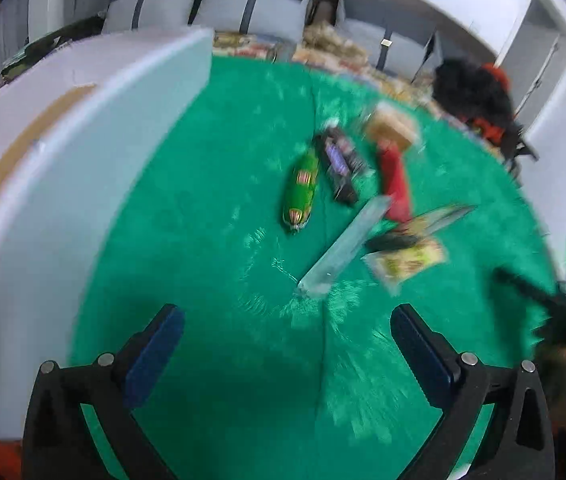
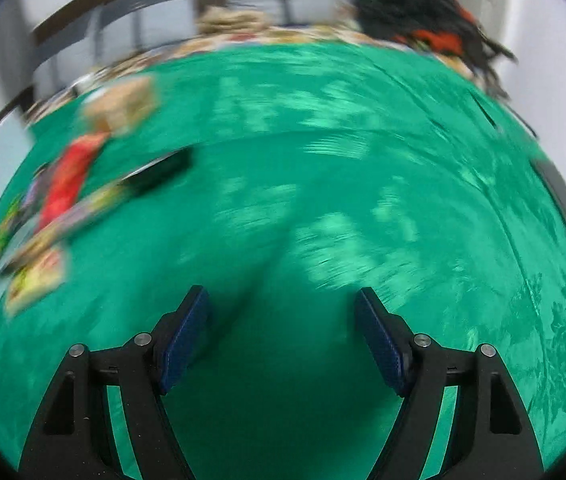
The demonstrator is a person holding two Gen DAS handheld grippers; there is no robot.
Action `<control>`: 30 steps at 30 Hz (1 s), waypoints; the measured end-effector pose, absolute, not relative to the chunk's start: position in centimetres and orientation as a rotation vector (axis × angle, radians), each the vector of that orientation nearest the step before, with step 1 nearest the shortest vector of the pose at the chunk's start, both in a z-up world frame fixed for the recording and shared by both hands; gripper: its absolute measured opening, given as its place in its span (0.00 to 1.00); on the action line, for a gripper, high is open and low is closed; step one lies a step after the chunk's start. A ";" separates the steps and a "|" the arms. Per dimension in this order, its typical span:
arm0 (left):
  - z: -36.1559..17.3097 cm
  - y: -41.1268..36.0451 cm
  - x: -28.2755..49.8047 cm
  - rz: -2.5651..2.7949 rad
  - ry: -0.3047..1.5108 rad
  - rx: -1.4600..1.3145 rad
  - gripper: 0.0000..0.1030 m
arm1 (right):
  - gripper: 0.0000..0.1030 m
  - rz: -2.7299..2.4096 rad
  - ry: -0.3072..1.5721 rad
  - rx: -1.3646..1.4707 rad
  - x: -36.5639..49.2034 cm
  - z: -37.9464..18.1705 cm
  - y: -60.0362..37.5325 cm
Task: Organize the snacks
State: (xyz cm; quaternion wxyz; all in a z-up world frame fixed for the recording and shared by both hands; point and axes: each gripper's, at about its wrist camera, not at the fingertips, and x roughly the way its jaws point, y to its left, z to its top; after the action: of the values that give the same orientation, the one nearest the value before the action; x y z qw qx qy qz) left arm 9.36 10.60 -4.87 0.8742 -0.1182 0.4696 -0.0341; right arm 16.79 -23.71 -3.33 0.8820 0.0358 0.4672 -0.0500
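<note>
Blurred snack packets (image 1: 363,184) strewn on green cloth (image 1: 211,240): green, dark, red, clear, yellow wrappers; both claws (image 1: 287,354) (image 2: 283,336) apart, empty.

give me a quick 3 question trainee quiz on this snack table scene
1. True or false: the left gripper holds a snack.
2. Which snack lies nearest the white box in the left wrist view? A) green packet B) red packet C) yellow packet
3. Fill in: the snacks lie on a ____ cloth.

Key: 1 false, its jaws stand open over bare cloth. 2 A. 3 green.
</note>
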 end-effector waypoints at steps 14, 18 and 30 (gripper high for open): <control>-9.3 8.5 15.5 0.096 0.959 -0.084 1.00 | 0.96 -0.187 0.954 0.062 23.0 -3.9 -26.8; -9.2 8.5 15.5 0.096 0.959 -0.084 1.00 | 0.96 -0.187 0.954 0.063 23.0 -3.9 -26.8; -9.3 8.4 15.5 0.096 0.959 -0.085 1.00 | 0.96 -0.187 0.953 0.063 22.9 -3.9 -26.7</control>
State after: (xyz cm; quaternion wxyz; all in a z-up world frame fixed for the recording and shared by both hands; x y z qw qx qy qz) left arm 15.47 8.43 -9.27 0.8854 -0.0406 0.4608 0.0462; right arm 22.89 -26.73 -3.91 0.8839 0.0304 0.4580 -0.0898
